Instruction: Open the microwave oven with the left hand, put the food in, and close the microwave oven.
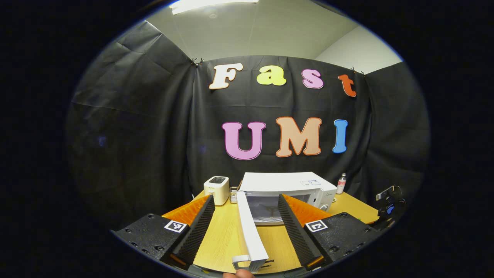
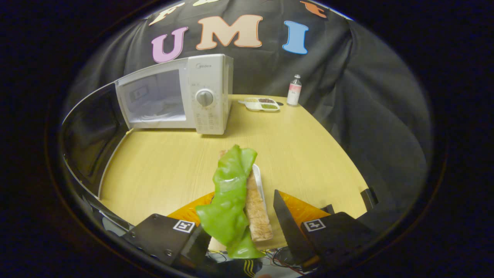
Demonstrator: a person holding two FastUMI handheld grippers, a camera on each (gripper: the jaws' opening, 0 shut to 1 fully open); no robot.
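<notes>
The bench, a pale wood top, is seen in both views against the black cloth wall.

The microwave oven is stood near the bench's far edge, toward its left far corner in the right gripper view. Its door is swung fully open, seen edge-on in the left gripper view and reaching toward the bench's near edge; the cavity with its turntable is exposed. In the right gripper view the open door is seen as a dark curved panel at the bench's left edge.

A white toaster is set just left of the oven near the far edge, in the left gripper view.

The left gripper is spread wide, with the door's free end lying between its fingers and touching neither. A fingertip is seen under the door's handle at the bottom.

The food, a slab of bread with a green lettuce leaf draped on it, is carried in the right gripper, above the bench's near edge and well apart from the oven. The gripper's left finger is hidden behind the leaf; the right finger stands apart from the bread, so whether the food is clamped cannot be told.

A divided tray of small foods and a small bottle are stood at the far edge, right of the oven.
</notes>
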